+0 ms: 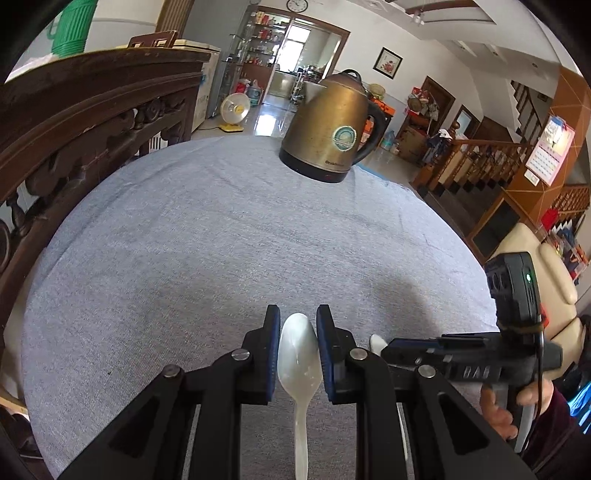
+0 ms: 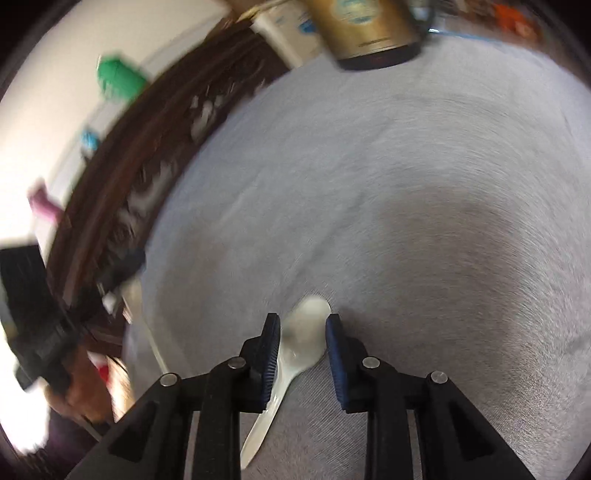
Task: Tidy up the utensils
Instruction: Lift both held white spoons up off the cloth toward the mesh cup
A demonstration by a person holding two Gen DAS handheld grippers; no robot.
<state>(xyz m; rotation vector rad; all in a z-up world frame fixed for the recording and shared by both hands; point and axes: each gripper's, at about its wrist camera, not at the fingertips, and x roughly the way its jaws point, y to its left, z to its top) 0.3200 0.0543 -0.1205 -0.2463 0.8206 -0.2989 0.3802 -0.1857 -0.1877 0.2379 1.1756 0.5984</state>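
Note:
A white plastic spoon (image 1: 298,354) lies on the grey tablecloth (image 1: 207,236), bowl forward, between the fingers of my left gripper (image 1: 297,314); the pads sit close against the bowl's sides. In the blurred right wrist view a second white spoon (image 2: 303,339) lies tilted on the cloth (image 2: 406,184) between the fingers of my right gripper (image 2: 302,321), which stand a little wider than the bowl. The right gripper's body (image 1: 480,354) shows at the left view's right edge, with the second spoon's tip (image 1: 377,341) beside it.
A brass electric kettle (image 1: 332,129) stands at the table's far edge, also in the right view (image 2: 365,29). A carved dark wooden bench back (image 1: 74,122) runs along the left side. A cream armchair (image 1: 546,280) stands off the table's right.

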